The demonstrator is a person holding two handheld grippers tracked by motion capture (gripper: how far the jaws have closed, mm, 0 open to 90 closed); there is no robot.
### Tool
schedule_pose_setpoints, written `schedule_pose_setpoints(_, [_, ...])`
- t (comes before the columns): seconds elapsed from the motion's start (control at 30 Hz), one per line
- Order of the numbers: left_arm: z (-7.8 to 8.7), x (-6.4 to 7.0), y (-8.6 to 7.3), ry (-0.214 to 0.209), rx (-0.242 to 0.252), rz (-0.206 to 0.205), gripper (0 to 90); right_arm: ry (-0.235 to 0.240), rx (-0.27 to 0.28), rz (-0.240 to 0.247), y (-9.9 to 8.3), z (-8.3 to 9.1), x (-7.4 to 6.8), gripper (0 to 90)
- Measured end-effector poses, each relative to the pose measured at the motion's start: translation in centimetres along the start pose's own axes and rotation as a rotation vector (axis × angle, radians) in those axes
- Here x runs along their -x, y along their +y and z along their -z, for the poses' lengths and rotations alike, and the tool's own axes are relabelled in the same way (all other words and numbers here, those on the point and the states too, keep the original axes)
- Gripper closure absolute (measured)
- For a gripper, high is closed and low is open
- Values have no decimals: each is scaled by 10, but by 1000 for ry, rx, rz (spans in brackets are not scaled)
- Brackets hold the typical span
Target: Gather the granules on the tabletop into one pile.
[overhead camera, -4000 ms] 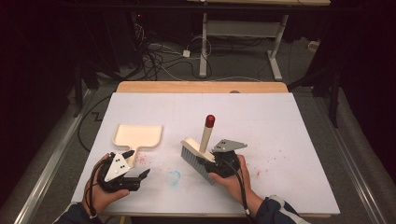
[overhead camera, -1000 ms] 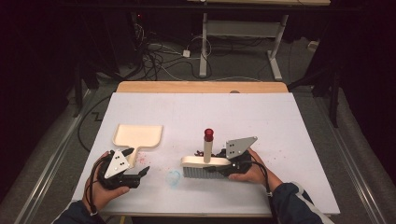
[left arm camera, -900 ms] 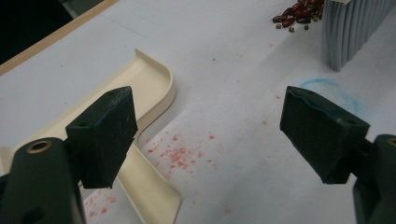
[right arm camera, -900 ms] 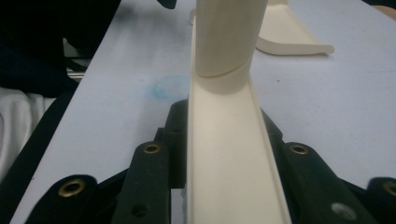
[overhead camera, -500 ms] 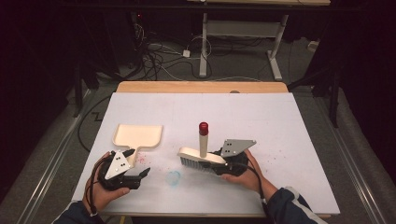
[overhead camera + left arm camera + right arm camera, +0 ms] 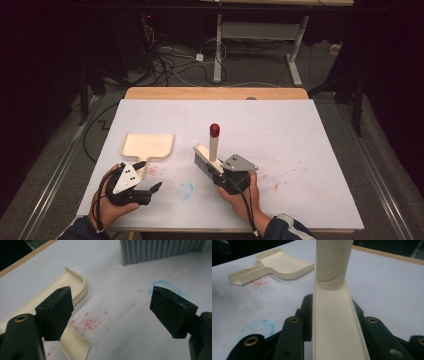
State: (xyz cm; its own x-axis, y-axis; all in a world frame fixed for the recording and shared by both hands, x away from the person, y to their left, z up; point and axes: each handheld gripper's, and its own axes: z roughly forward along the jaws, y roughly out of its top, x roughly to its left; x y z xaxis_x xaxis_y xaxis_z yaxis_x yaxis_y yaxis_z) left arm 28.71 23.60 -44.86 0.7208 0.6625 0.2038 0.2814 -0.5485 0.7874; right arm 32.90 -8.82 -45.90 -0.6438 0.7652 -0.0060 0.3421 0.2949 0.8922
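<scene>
A cream dustpan (image 6: 148, 144) lies flat at the table's left, also in the left gripper view (image 6: 74, 286) and the right gripper view (image 6: 279, 265). My left gripper (image 6: 153, 189) rests by the dustpan's handle, its jaws wide open (image 6: 113, 312) over red crumbs (image 6: 89, 324). My right gripper (image 6: 220, 176) is shut on the cream back of a brush (image 6: 206, 159), which runs between the jaws (image 6: 332, 305). The brush's grey bristles (image 6: 160, 250) touch the table, and its red-tipped handle (image 6: 214, 131) stands upright.
A blue ring mark (image 6: 186, 190) lies between the two grippers. More red specks (image 6: 280, 181) are scattered to the right of the brush. The white table (image 6: 300, 130) stretches far and right; cables and a desk frame (image 6: 220, 45) sit on the floor beyond.
The right gripper has swung the brush back from a sideways lie and shifted it slightly left, with its handle more upright. The left gripper has stayed put by the dustpan.
</scene>
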Motion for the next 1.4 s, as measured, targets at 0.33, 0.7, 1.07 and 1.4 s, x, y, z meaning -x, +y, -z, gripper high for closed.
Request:
schedule_pose_setpoints(0.33, [-3,3,1,-18,-20,-18,179,26,-10,15,6,24,16,675])
schedule_pose_setpoints(0.7, [-9,0,3,-19,-24,-17,179,255,2,260,44,3,87,674])
schedule_pose_setpoints(1.07, [-14,0,2,-26,-45,-34,179,341,-8,326,41,-46,92,674])
schedule_pose_setpoints(1.4, [-16,2,3,-40,-53,-47,179,431,-45,348,35,-46,83,675])
